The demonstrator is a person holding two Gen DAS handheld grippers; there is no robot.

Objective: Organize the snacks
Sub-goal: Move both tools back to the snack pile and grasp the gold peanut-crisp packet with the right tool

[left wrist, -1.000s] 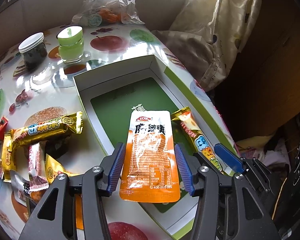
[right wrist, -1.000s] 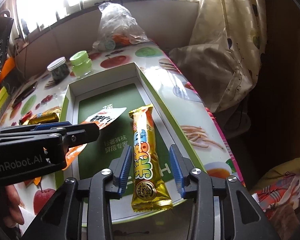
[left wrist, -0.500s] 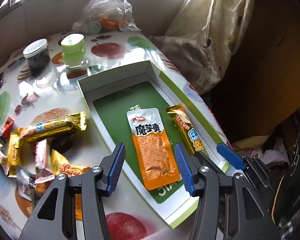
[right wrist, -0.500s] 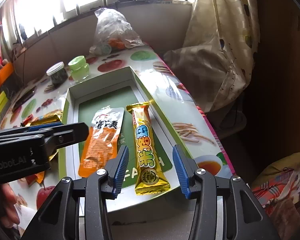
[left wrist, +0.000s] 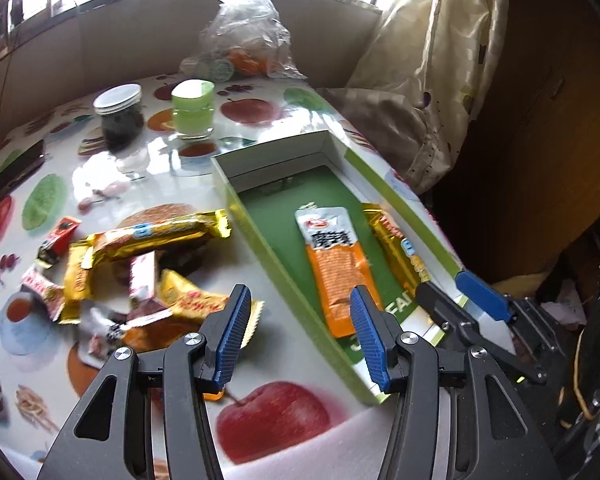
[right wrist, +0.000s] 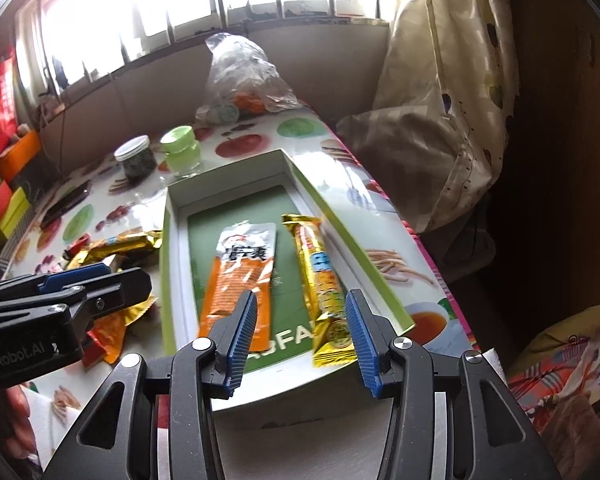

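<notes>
A shallow white box with green rim (left wrist: 284,148) (right wrist: 228,176) lies on the fruit-print table. Inside it, side by side, rest an orange pouch (left wrist: 336,264) (right wrist: 240,276) and a gold snack bar (left wrist: 396,248) (right wrist: 320,276). My left gripper (left wrist: 298,312) hovers open over the box's left rim with nothing between its fingers; it also shows at the left of the right wrist view (right wrist: 100,280). My right gripper (right wrist: 300,312) stands open above the box's near end, clear of both packets. A pile of loose snacks (left wrist: 140,256) (right wrist: 116,244) lies left of the box.
A dark jar with white lid (left wrist: 118,116), a green jar (left wrist: 192,110) and a clear plastic bag (left wrist: 248,40) stand behind the box. A dark flat object (left wrist: 12,176) lies far left. A curtain (right wrist: 440,100) hangs past the table's right edge.
The orange pouch, between my left fingers a second ago, now lies flat in the box. The left gripper drew back and leftward. The right jaws widened off the gold bar and rose.
</notes>
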